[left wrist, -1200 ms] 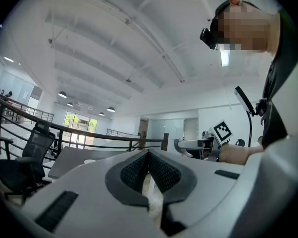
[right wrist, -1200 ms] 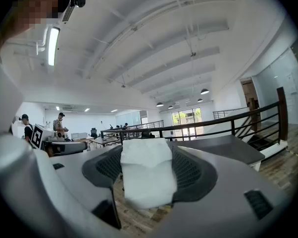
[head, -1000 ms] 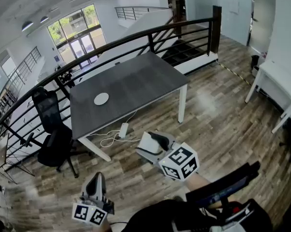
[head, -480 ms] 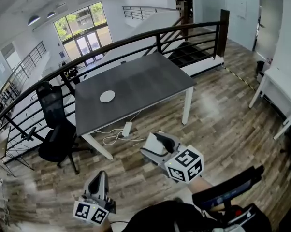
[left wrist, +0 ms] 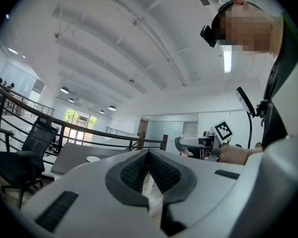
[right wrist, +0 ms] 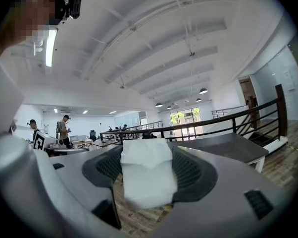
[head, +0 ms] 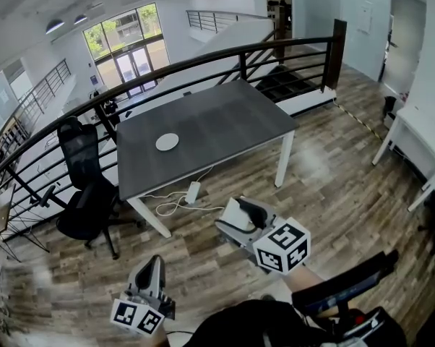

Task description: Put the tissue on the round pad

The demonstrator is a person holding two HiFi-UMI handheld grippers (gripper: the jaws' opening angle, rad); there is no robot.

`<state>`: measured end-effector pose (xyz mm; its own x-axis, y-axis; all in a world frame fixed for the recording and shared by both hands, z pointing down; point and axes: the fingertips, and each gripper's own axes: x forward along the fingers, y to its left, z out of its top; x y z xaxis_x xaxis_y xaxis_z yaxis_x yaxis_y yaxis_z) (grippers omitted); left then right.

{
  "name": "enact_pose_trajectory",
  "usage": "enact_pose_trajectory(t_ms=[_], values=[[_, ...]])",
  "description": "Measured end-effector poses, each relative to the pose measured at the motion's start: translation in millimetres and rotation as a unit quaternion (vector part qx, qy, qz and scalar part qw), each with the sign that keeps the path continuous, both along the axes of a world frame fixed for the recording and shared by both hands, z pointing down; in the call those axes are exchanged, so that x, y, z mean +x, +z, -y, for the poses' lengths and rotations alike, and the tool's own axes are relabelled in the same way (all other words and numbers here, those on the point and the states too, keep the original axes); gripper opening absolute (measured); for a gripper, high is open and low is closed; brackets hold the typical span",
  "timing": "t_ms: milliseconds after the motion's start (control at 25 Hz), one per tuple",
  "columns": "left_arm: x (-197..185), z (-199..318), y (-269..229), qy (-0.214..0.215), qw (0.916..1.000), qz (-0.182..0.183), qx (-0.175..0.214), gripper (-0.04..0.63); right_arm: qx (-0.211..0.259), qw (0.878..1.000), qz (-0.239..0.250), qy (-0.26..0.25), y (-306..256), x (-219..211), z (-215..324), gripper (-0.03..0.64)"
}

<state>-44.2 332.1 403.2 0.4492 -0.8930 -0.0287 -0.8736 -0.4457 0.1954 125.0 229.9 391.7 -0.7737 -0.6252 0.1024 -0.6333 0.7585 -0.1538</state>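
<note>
Nearest the person, the left gripper (head: 151, 264) hangs low over the brown plank floor (head: 333, 186), its jaws clenched together with nothing between them; the left gripper view (left wrist: 149, 155) confirms the ribbed pads meet at their tips. Just ahead and higher, the right gripper (head: 243, 212) grasps the white folded paper tissue (head: 230, 214). In the right gripper view (right wrist: 146, 157) the tissue (right wrist: 146, 175) sits squarely between the two ribbed pads, its upper edge level with the fingertips and its lower part bulging slightly below them. Judged from its creased, pillowy form, the tissue is very light, soft and compressible. It is not fragile in the breaking sense, but liable to crumple, unfold or drift on release. The present hold across the folded middle appears sound, and a grip nearer a loose edge would likely let layers peel apart. Well beyond both grippers stands the dark grey rectangular table (head: 217, 121) on white legs. The white round pad (head: 168, 142) lies flat on its left half, bare. A black office chair (head: 84, 186) stands beside the table's left end, and a black metal railing (head: 203, 60) runs behind. The tissue is thus well apart from its destination, and placement is not yet begun.
</note>
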Motion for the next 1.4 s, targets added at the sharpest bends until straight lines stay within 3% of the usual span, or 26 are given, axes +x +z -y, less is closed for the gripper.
enact_pose_trajectory(t_ms=[360, 680, 920, 1400], values=[[-27.6, -2.5, 10.5, 0.012, 0.9999, -0.007, 0.006, 0.003, -0.006, 1.000, -0.001, 0.020, 4.9, -19.0, -8.8, 0.313], [-36.5, 12.9, 12.1, -0.011, 0.9999, -0.010, 0.005, 0.003, 0.006, 1.000, -0.004, -0.005, 4.6, -33.1, 8.7, 0.313], [-30.8, 42.4, 6.5, -0.028, 0.9996, 0.000, 0.002, 0.003, 0.007, 1.000, 0.004, -0.024, 5.8, -33.3, 47.9, 0.312], [-5.6, 154.3, -5.7, -0.061, 0.9980, 0.018, -0.002, 0.003, -0.003, 0.997, 0.019, -0.068, 3.4, -22.3, 161.3, 0.313]])
